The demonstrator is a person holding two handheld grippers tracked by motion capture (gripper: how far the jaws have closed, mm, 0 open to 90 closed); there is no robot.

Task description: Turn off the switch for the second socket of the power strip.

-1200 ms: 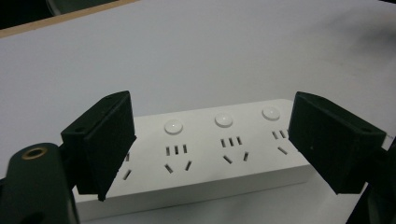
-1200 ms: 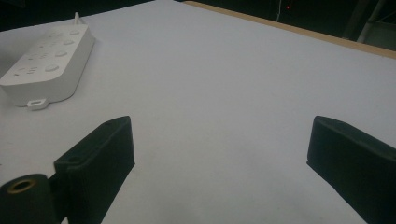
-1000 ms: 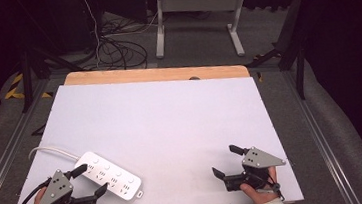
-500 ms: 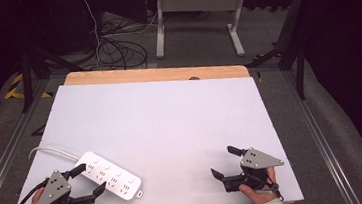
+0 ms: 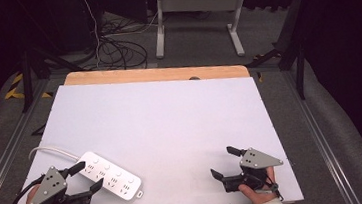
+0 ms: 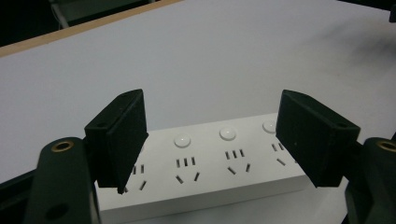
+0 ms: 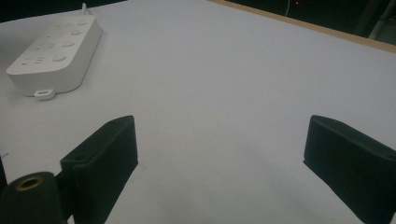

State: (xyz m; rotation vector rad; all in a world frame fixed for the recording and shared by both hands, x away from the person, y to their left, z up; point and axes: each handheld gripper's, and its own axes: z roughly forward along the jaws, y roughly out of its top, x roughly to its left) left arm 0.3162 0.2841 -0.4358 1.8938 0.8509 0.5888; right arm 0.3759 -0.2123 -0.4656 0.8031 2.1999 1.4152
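— Strip (image 5: 110, 177) position?
— Near-left on the desk (image 5: 170, 118), between the left gripper (image 5: 92, 176) fingers (image 6: 120, 140), which have just been narrowing, not yet touching it.
— Right gripper (image 5: 223, 162)?
— Fingers (image 7: 100, 161) spread, nothing between them.

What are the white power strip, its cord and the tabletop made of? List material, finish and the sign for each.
White power strip: likely moulded plastic, smooth satin; rounded edges, soft sheen in the left gripper view.
White cord: probably rubber or vinyl sheathing; it curves loosely.
Table: a matte white sheet, perhaps laminate or board, over wood; a bare tan wooden strip shows along the far edge.
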